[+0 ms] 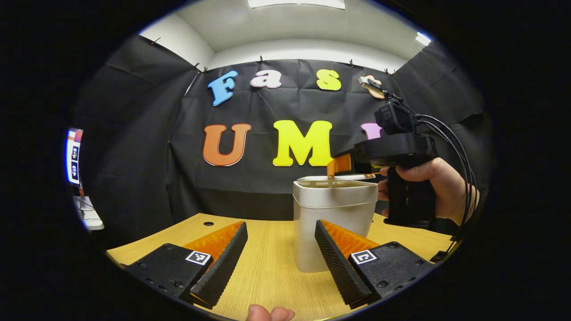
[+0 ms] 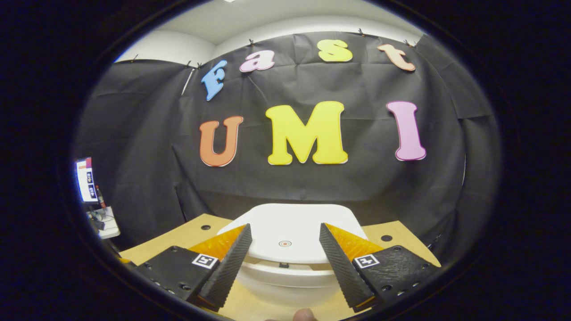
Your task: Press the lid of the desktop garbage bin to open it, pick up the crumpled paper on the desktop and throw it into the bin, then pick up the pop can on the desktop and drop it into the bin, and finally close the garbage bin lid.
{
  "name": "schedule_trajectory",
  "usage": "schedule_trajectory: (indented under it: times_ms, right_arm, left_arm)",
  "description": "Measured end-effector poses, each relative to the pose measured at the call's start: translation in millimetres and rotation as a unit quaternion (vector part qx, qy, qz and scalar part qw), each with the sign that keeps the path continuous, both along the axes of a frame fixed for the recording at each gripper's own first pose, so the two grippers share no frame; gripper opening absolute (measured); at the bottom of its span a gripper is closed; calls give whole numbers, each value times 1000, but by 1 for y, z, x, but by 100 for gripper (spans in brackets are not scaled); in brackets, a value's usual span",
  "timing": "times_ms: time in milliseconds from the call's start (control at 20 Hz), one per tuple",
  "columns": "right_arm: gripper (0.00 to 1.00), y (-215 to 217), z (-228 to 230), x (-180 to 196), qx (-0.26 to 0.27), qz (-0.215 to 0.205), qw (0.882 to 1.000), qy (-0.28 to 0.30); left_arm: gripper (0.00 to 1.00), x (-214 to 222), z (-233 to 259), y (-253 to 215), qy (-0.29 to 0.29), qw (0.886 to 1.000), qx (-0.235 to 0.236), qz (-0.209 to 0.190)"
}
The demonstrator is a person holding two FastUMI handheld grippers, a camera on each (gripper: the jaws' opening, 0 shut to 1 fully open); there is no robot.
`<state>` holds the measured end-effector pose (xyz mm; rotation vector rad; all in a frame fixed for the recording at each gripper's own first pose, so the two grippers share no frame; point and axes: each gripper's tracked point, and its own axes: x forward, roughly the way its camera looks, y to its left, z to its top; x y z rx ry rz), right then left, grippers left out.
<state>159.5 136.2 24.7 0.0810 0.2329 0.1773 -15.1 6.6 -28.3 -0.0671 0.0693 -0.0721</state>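
The pale desktop bin (image 1: 332, 223) stands upright on the wooden table (image 1: 267, 272), its lid (image 1: 334, 182) lying flat on top. My left gripper (image 1: 281, 263) is open, low over the table, with the bin just past its fingertips and slightly right. A hand holds my right gripper (image 1: 338, 168) right above the lid's far right part. In the right gripper view, the right gripper (image 2: 285, 263) is open and hovers over the white lid (image 2: 290, 223), which has a small round mark (image 2: 284, 243) between the fingers. Nothing is held by either gripper.
Black cloth walls close the booth behind the table (image 2: 196, 232), which has small round holes (image 2: 386, 238) near its far edge. A lit screen (image 1: 73, 156) stands off to the left. Cables (image 1: 450, 147) trail from the right gripper's back.
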Motion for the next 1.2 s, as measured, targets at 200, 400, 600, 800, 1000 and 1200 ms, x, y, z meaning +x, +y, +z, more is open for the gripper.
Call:
schedule_trajectory:
  times_ms: [200,400,600,800,1000,1200]
  right_arm:
    - [95,0,-5,-1,-9,2,1000,-2]
    - [95,-1,-8,-2,-6,5,1000,-1]
    - [96,-1,-11,-3,-7,6,1000,-8]
    - [96,-1,-16,-2,-27,12,1000,-9]
    - [97,-1,-21,-3,-33,20,999,-3]
    - [92,5,-24,-5,-21,35,999,1]
  left_arm:
    - [98,1,-5,1,7,1000,-7,1]
    - [98,2,-6,-2,8,1000,-5,-1]
    - [98,3,-11,-7,11,1000,-8,-7]
    - [98,5,-17,-10,17,1000,-18,-12]
    - [98,10,-25,-13,29,999,-26,-15]
    - [98,9,-22,-18,27,999,-22,-19]
